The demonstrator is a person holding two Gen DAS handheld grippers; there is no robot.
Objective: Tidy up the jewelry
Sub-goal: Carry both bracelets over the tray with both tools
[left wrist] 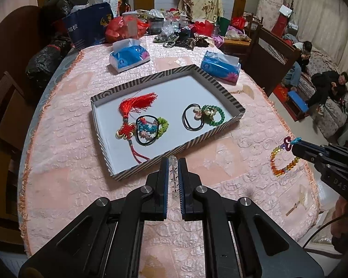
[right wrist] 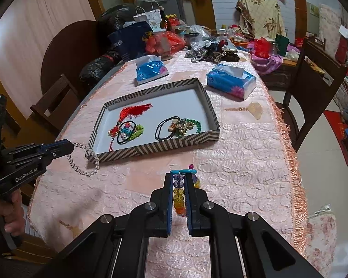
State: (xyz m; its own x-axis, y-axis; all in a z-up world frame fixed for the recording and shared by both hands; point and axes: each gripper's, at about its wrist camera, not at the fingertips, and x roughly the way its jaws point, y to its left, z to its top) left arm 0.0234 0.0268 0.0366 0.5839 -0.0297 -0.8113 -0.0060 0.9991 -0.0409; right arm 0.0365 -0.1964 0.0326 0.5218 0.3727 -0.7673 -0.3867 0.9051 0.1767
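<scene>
A clear bead bracelet is clamped in the left gripper, near the tray's near edge. A multicoloured bracelet is clamped in the right gripper, right of the tray, above the tablecloth.

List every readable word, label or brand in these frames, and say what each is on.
"GenRobot.AI": left gripper, on its body.
"DAS", cut off at the picture's edge: right gripper, on its body.
White characters on the navy bag: too blurred to read.
Print on the tissue packs: too small.
</scene>
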